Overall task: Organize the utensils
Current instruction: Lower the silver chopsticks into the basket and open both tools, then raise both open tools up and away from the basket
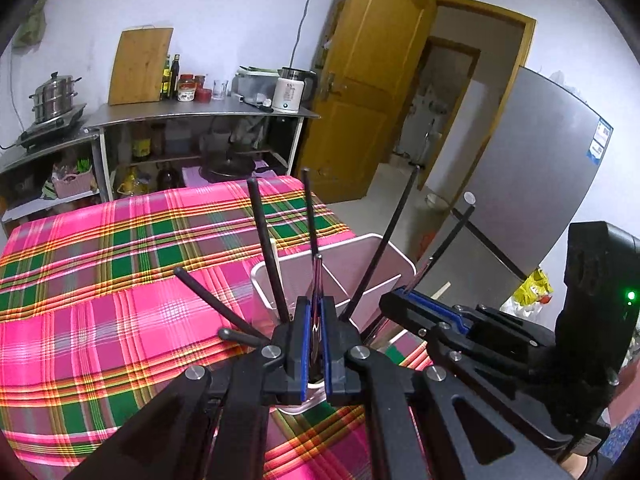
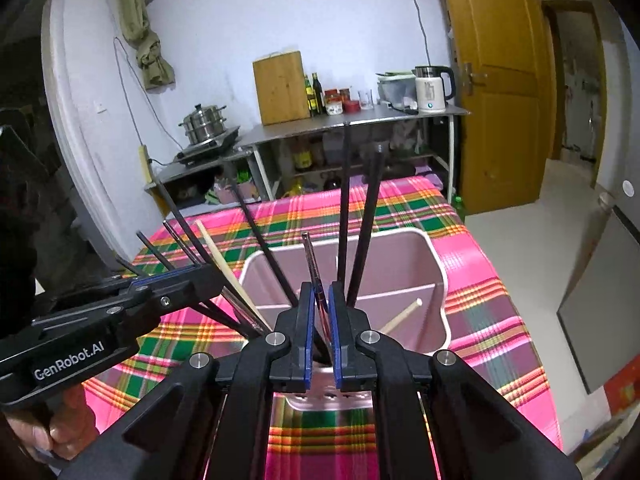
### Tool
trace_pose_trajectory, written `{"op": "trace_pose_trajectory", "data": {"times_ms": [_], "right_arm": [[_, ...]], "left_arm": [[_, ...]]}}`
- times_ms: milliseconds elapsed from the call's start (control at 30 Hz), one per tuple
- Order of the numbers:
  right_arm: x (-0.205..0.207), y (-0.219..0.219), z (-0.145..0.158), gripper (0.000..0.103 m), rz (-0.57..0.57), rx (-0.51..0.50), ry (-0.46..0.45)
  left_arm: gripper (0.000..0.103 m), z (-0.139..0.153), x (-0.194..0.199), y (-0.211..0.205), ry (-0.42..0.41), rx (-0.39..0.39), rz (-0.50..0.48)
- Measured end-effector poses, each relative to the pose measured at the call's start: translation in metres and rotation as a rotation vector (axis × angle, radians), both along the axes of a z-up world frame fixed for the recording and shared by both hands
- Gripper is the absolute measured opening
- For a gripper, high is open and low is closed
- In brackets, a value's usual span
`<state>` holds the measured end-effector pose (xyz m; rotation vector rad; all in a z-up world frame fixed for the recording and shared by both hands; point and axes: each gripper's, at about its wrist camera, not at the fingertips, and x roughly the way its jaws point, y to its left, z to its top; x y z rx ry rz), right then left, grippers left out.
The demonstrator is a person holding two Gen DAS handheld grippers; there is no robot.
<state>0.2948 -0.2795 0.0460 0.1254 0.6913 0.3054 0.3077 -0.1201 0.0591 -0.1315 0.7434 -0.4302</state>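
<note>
A pale pink divided utensil holder [image 1: 360, 276] [image 2: 404, 264] stands on the plaid tablecloth. Several black chopsticks [image 1: 266, 240] [image 2: 344, 208] lean out of it, and a light wooden chopstick [image 2: 218, 264] too. Another wooden stick [image 2: 400, 314] lies in the near compartment. My left gripper [image 1: 316, 320] is shut on a dark reddish chopstick [image 1: 317, 280] over the holder's near left corner. My right gripper [image 2: 320, 312] is shut on a similar dark chopstick [image 2: 312, 264] above the holder's near side. Each gripper shows in the other's view: the right [image 1: 404, 300], the left [image 2: 208, 276].
The pink, green and yellow plaid table [image 1: 100, 280] [image 2: 492, 300] ends close behind the holder. Behind it stands a steel shelf unit [image 1: 200, 114] with bottles, a cutting board, a kettle [image 2: 430, 88] and a steamer pot [image 1: 54, 96]. A fridge [image 1: 532, 184] and a wooden door [image 1: 368, 92] are at right.
</note>
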Motion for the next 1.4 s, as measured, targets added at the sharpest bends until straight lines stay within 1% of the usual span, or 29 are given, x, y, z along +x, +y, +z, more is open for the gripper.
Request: {"op": "trace_pose_trajectory", "data": {"times_ms": [167, 467, 500, 600, 633, 867, 1200, 1400], "right_arm": [[-0.001, -0.003, -0.001, 0.008, -0.002, 0.011, 0.015], [-0.019, -0.007, 0.017, 0.015, -0.016, -0.011, -0.038], [-0.021, -0.007, 0.019, 0.016, -0.017, -0.012, -0.041], [-0.029, -0.007, 0.026, 0.027, -0.021, -0.014, -0.060], [-0.031, -0.008, 0.028, 0.027, -0.021, -0.013, -0.065], [-0.048, -0.010, 0.038, 0.027, -0.022, -0.005, -0.088], [-0.081, -0.010, 0.030, 0.027, -0.018, 0.000, -0.074], [-0.109, -0.001, 0.023, 0.027, -0.027, -0.033, -0.086]], "left_arm": [[0.005, 0.000, -0.002, -0.002, -0.001, 0.010, -0.008], [0.010, 0.013, -0.018, 0.007, -0.039, 0.010, 0.005], [0.012, 0.016, -0.021, 0.009, -0.047, 0.009, 0.009], [0.019, 0.024, -0.028, 0.014, -0.070, 0.005, 0.020], [0.021, 0.027, -0.030, 0.017, -0.079, 0.002, 0.025], [0.021, 0.037, -0.049, 0.031, -0.104, -0.024, 0.045], [0.022, 0.025, -0.085, 0.045, -0.101, -0.034, 0.065], [0.022, 0.010, -0.113, 0.050, -0.112, -0.030, 0.077]]}}
